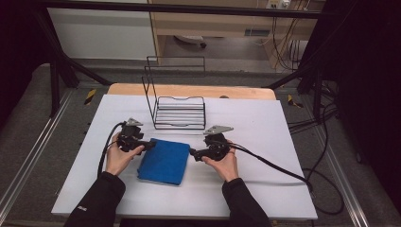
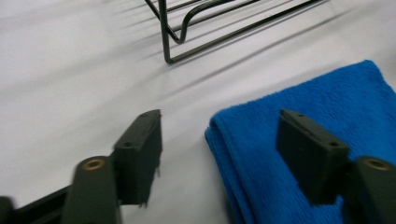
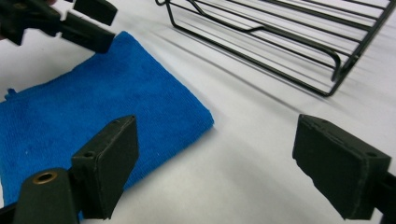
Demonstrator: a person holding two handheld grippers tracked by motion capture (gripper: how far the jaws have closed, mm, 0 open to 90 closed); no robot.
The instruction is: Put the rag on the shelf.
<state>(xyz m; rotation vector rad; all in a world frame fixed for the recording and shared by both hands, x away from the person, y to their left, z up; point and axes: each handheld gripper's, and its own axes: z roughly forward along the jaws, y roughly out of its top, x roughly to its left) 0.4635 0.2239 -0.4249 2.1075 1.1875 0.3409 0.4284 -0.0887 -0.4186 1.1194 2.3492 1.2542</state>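
Observation:
A folded blue towel [image 1: 163, 161] lies flat on the white table [image 1: 255, 189], between my two grippers. My left gripper [image 1: 152, 144] is at the towel's upper left corner and stands open. In the left gripper view [image 2: 224, 154] one jaw is over the towel [image 2: 327, 98], the other over bare table, and neither presses on the cloth. My right gripper [image 1: 191, 152] is just off the towel's right edge, also open. In the right gripper view [image 3: 224, 165] its jaws stand wide apart, one above the towel's [image 3: 93, 93] near edge. The left gripper [image 3: 88, 23] shows beyond the towel.
A black wire rack [image 1: 179, 113] with a tall back frame stands on the table just behind the towel, also seen as the rack [image 2: 187, 32] and the rack [image 3: 280, 42]. Cables [image 1: 274, 165] trail from both grippers across the table. A wooden edge [image 1: 189, 90] borders the far side.

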